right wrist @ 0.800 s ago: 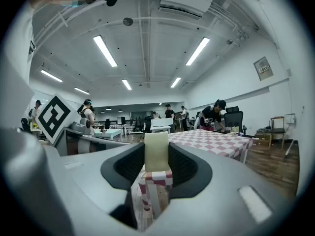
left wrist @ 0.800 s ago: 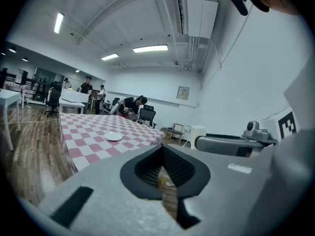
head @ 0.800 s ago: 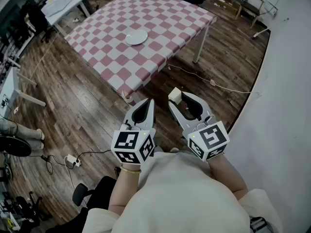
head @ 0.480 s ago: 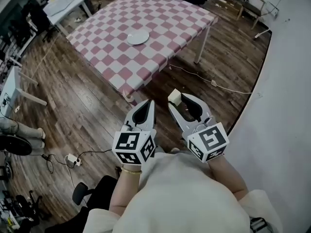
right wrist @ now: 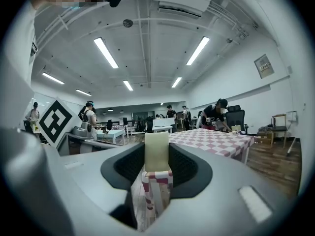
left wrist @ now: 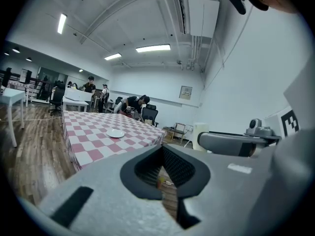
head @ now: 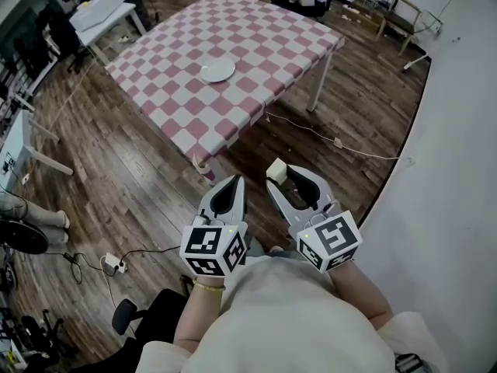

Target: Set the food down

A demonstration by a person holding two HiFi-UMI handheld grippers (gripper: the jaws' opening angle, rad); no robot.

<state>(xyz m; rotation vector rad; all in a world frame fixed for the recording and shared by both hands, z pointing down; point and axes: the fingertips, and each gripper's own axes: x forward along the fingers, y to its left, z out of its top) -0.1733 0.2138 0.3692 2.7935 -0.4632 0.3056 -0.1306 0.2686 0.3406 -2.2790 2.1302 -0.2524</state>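
Observation:
A pale cream block of food [head: 276,166] sits between the jaws of my right gripper [head: 285,171], which is shut on it. In the right gripper view the block [right wrist: 156,150] stands upright in the gap, pressed from both sides. My left gripper [head: 235,180] is beside it, shut and empty, its jaws meeting in the left gripper view [left wrist: 162,150]. Both are held over the wooden floor, short of the red-and-white checked table [head: 256,37]. A white plate [head: 217,71] lies near the table's middle and is small in the left gripper view [left wrist: 116,133].
A white cable [head: 342,144] runs across the floor past the table leg [head: 314,95]. A white wall [head: 450,169] rises at the right. White desks [head: 101,10] stand at the far left, and a power strip [head: 115,264] lies at the lower left. People [left wrist: 133,104] bend at the table's far end.
The whole view has shifted slightly, with the table and both grippers a little lower in the picture. The right gripper still holds the food and the left stays shut.

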